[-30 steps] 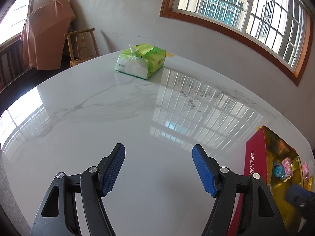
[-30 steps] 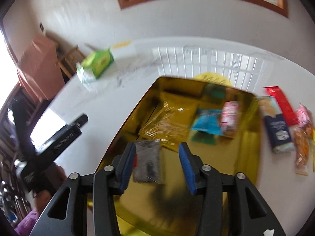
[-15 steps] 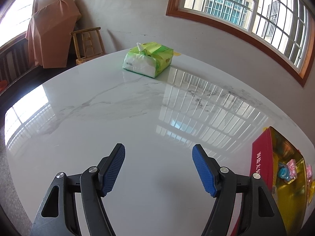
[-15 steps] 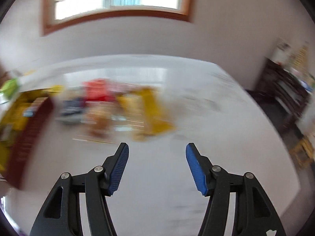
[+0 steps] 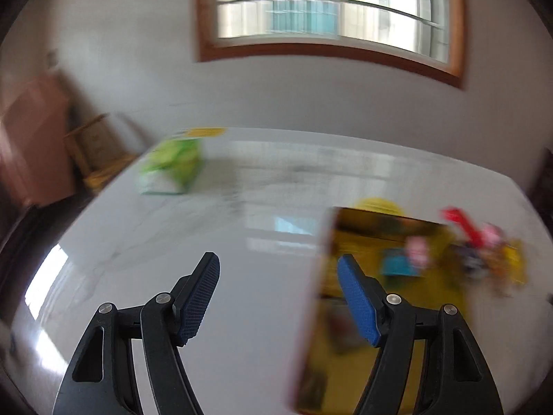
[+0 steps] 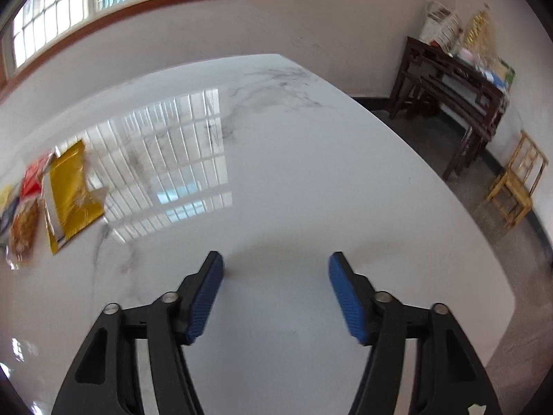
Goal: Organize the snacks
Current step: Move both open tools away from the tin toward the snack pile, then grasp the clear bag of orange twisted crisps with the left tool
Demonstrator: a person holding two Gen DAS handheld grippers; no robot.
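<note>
Over a white marble table [image 6: 293, 180], the right gripper [image 6: 276, 290] is seen with its blue pads spread and its jaws opening; nothing is held between them, and only bare tabletop lies below. To the far left of that view, a gold snack packet [image 6: 69, 190] is laid flat at the table's edge of sight, with a clear bag of brown snacks [image 6: 22, 228] just beside it on the left and a red packet [image 6: 33, 176] behind. Beyond the table's right corner, a dark wooden sideboard [image 6: 449, 97] and a small wooden stool [image 6: 518, 180] are set against the wall.

In the blurred left wrist view, the left gripper [image 5: 278, 297] is likewise shown spread wide and empty above the table. Near its right finger, a gold-lined box [image 5: 408, 238] with a red outer wall is seen holding several small packets; their kinds cannot be told through the blur. Loose snacks [image 5: 484, 242] are scattered just right of the box. Farther off on the left, a green tissue pack [image 5: 172, 166] is placed near the table's far edge, under a wood-framed window [image 5: 328, 10].
</note>
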